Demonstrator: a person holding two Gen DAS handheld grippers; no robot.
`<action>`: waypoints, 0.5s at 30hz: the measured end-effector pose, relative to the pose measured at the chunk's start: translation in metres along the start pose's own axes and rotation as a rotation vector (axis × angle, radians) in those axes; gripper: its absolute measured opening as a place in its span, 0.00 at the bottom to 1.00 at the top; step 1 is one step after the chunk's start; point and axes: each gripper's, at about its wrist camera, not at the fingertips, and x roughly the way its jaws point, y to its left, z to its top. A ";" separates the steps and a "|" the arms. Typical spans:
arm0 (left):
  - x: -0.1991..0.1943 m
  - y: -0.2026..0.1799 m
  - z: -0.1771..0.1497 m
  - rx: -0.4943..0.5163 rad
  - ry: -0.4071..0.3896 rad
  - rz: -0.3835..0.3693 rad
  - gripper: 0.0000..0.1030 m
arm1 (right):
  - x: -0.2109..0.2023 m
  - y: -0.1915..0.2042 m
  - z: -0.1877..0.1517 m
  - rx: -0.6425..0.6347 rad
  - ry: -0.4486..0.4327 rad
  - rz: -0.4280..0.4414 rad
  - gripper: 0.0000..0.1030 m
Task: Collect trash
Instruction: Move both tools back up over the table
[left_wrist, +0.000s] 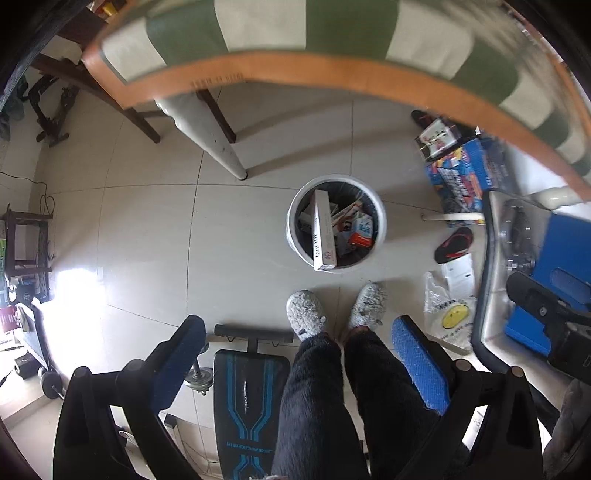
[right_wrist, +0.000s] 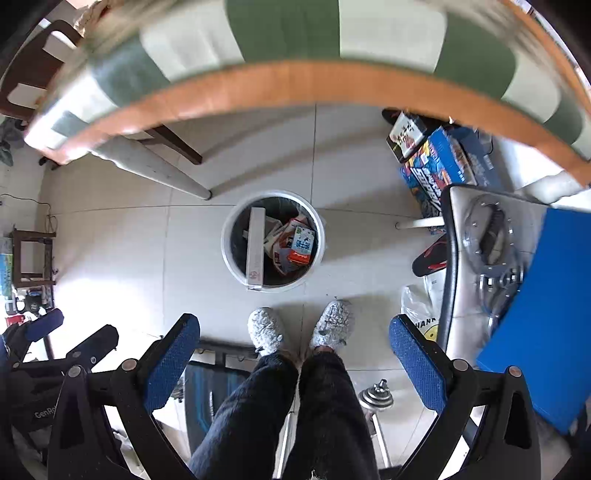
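1. Both cameras look steeply down at a pale tiled floor (left_wrist: 147, 229), with the blurred edge of a tabletop (left_wrist: 280, 70) arching across the top; it has an orange-brown wooden rim and a green-and-white striped cover
2. The left claw (left_wrist: 299, 354) is released and holds nothing; its blue-padded fingers (left_wrist: 421, 365) stand wide apart, framing the person's dark trouser legs (left_wrist: 314, 398)
3. The right claw (right_wrist: 295, 354) is likewise spread open and empty, with blue pads on both fingers (right_wrist: 417, 362)
4. A white round trash bin (right_wrist: 231, 254) with a dark liner stands on the floor just ahead of the person's grey fuzzy slippers (right_wrist: 264, 330), near a white table leg (right_wrist: 147, 166)
5. The bin already holds trash: a long white carton (right_wrist: 255, 247) leaning against its near rim, and beside it a jumble of smaller packages, among them a blue, white and orange carton (right_wrist: 303, 245)
6. To the right of the bin, colourful boxes (right_wrist: 432, 166) are stacked on the floor, and a black and red slipper (right_wrist: 428, 260) lies near a plastic bag (right_wrist: 417, 306) with a yellow print
7. A blue flat panel (right_wrist: 546, 306) and a grey padded seat (right_wrist: 469, 236) carrying metal rings fill the right edge of the right wrist view
8. Behind the legs lie a black bench pad with blue lines (left_wrist: 247, 398) and a dumbbell (right_wrist: 376, 397)
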 end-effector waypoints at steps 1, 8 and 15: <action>-0.012 0.000 0.000 0.003 -0.011 -0.002 1.00 | -0.010 0.002 0.000 -0.002 0.000 0.003 1.00; -0.085 -0.002 0.020 0.017 -0.148 0.022 1.00 | -0.098 0.008 0.005 0.026 -0.056 0.047 1.00; -0.145 -0.021 0.085 0.034 -0.299 0.121 1.00 | -0.174 -0.009 0.052 0.131 -0.178 0.123 1.00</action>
